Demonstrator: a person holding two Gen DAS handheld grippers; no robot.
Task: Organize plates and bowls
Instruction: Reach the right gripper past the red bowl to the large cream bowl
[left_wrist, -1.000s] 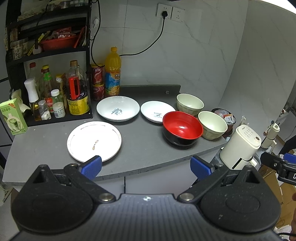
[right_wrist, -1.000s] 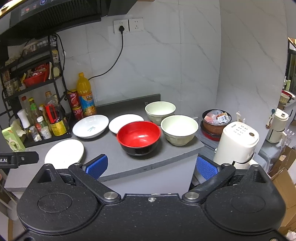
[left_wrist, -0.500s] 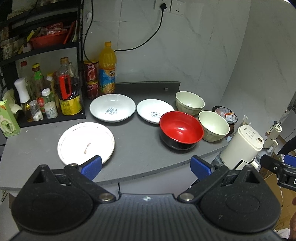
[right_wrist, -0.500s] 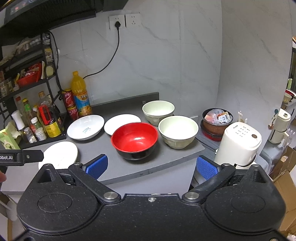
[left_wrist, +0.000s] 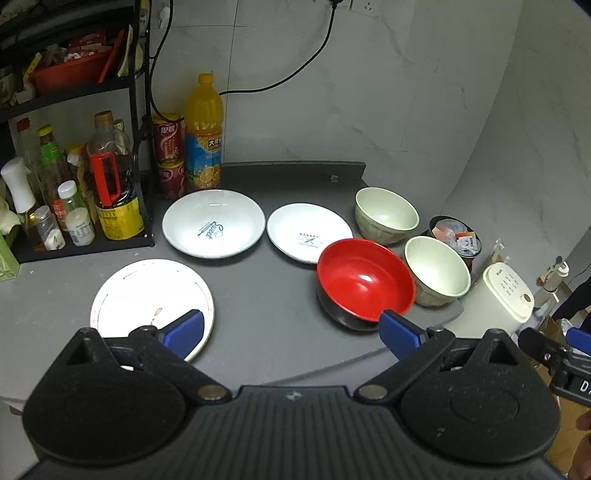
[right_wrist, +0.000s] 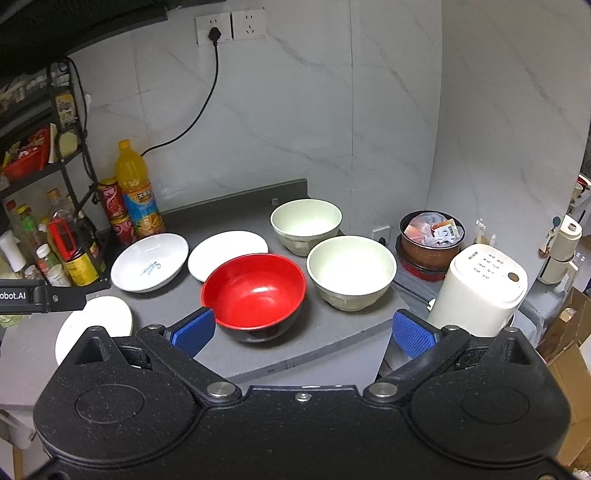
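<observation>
Left wrist view: left hand-held gripper (left_wrist: 291, 328) spread wide, empty, above the desk (left_wrist: 266, 295) edge. Flat white plate (left_wrist: 147, 295) nearest; its faint centre mark showed only here. Deep plate (left_wrist: 214, 223) and small plate (left_wrist: 308, 232) lay behind, printing legible.

Right wrist view: right hand-held gripper (right_wrist: 301, 330) released, empty. Red bowl (right_wrist: 255, 290) sat nearest, two cream bowls (right_wrist: 351, 271) beyond. Wall sockets (right_wrist: 231, 27) fully visible only here.
</observation>
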